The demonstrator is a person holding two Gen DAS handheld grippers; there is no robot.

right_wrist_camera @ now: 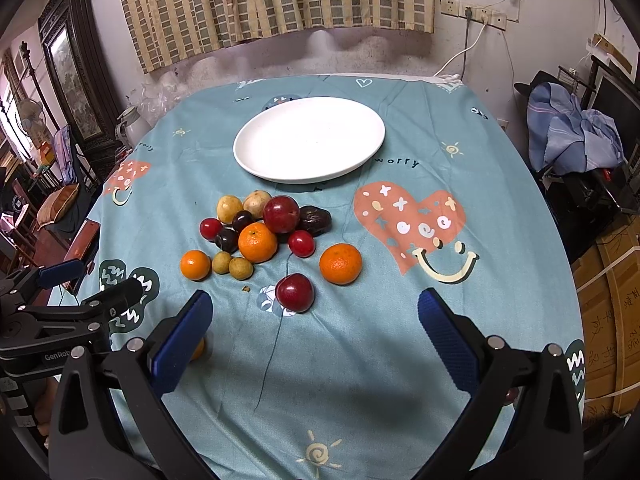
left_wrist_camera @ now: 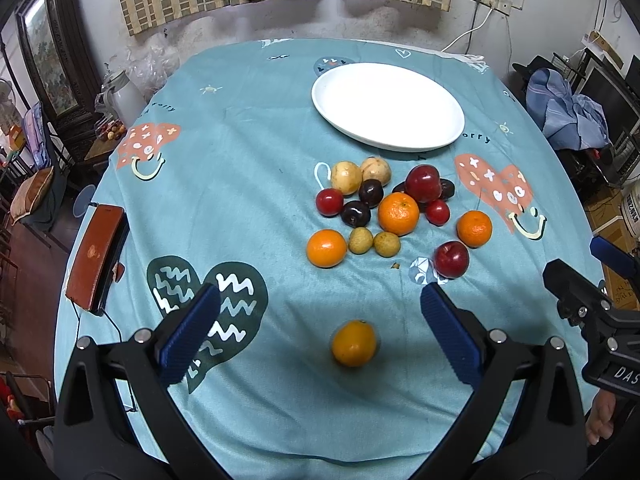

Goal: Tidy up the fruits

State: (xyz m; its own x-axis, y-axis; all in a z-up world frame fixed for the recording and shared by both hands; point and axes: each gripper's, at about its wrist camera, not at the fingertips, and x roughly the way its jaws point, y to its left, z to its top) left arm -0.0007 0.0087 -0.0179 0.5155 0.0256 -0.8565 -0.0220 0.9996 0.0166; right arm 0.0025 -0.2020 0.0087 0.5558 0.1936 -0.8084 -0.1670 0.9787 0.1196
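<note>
Two grippers wide open, both empty. My left gripper (left_wrist_camera: 320, 308) frames the lone orange (left_wrist_camera: 354, 343) on the tabletop (left_wrist_camera: 260, 420), apart from the fruit pile (left_wrist_camera: 384, 208). Plan: descend centred, close gently, carry to the empty white plate (left_wrist_camera: 387, 106). Right gripper (right_wrist_camera: 315, 308) waits near the red plum (right_wrist_camera: 295, 292).

We've got a teal tablecloth (right_wrist_camera: 360, 360) printed with salmon-pink hearts wearing cream smiley mouths, dark green hearts with white zigzags, and little pale yellow suns. The plate (right_wrist_camera: 309, 138) is plain white. Fruit colours: bright oranges (right_wrist_camera: 340, 263), deep red plums (right_wrist_camera: 295, 292), a couple of near-black cherries (right_wrist_camera: 227, 240), tan-yellow potatoes (right_wrist_camera: 229, 209), and small olive-yellow longans (right_wrist_camera: 241, 268). One yellow-orange fruit (left_wrist_camera: 354, 343) sits alone. Both grippers are black with ribbed blue finger pads (left_wrist_camera: 191, 335). The curtain (right_wrist_camera: 272, 0) is a beige and grey-green check, and the phone case (left_wrist_camera: 95, 256) is reddish brown.
</note>
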